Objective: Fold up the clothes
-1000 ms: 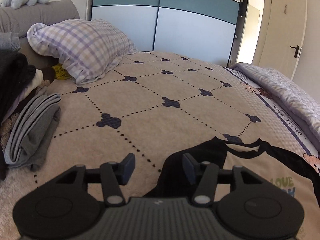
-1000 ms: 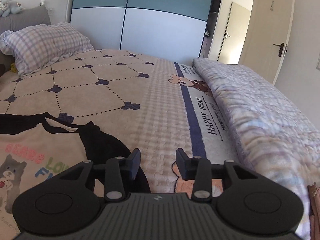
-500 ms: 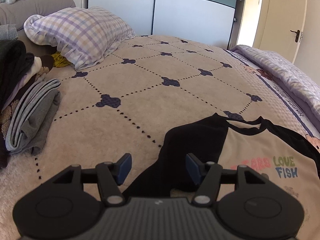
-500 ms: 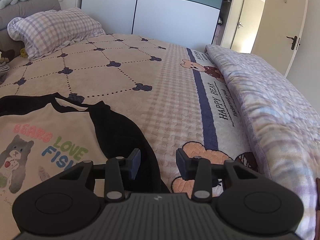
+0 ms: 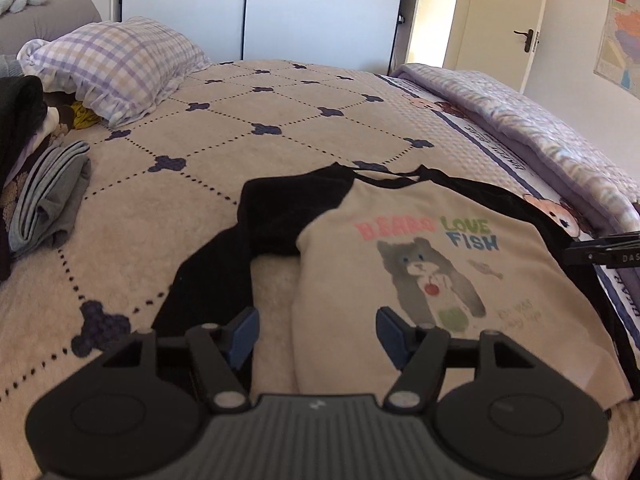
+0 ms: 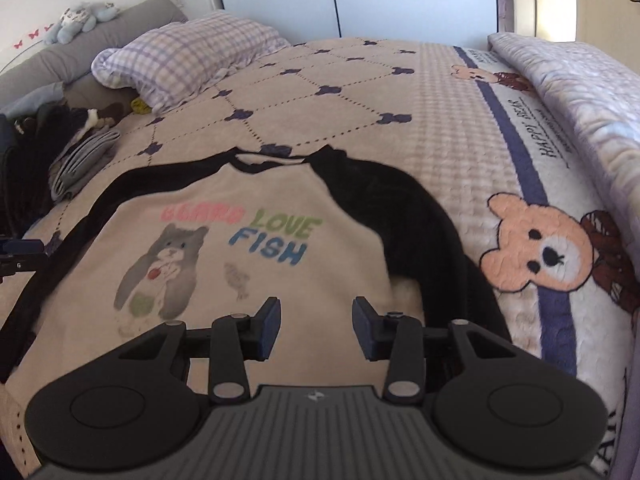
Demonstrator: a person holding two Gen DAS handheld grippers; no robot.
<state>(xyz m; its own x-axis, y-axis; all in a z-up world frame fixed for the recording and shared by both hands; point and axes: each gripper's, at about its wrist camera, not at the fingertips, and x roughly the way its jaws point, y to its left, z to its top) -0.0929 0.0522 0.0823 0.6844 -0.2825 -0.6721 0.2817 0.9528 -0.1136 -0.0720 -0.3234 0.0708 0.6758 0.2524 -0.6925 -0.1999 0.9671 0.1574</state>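
A beige sweatshirt (image 5: 420, 264) with black sleeves and a grey cat print lies flat, front up, on the bed; it also shows in the right wrist view (image 6: 248, 248). My left gripper (image 5: 316, 330) is open and empty above the shirt's lower left edge, beside the black left sleeve (image 5: 224, 264). My right gripper (image 6: 316, 322) is open and empty above the shirt's lower right part, near the black right sleeve (image 6: 420, 240). The right gripper's tip shows at the right edge of the left wrist view (image 5: 604, 250).
A folded grey garment (image 5: 48, 196) and a dark clothes pile (image 5: 16, 120) lie at the left. A checked pillow (image 5: 120, 68) is at the head of the bed. A rolled purple quilt (image 6: 592, 92) runs along the right side.
Both grippers have pulled back toward the shirt's hem, so the whole printed front now shows. The left jaws have opened wider. The right gripper has swung left over the shirt.
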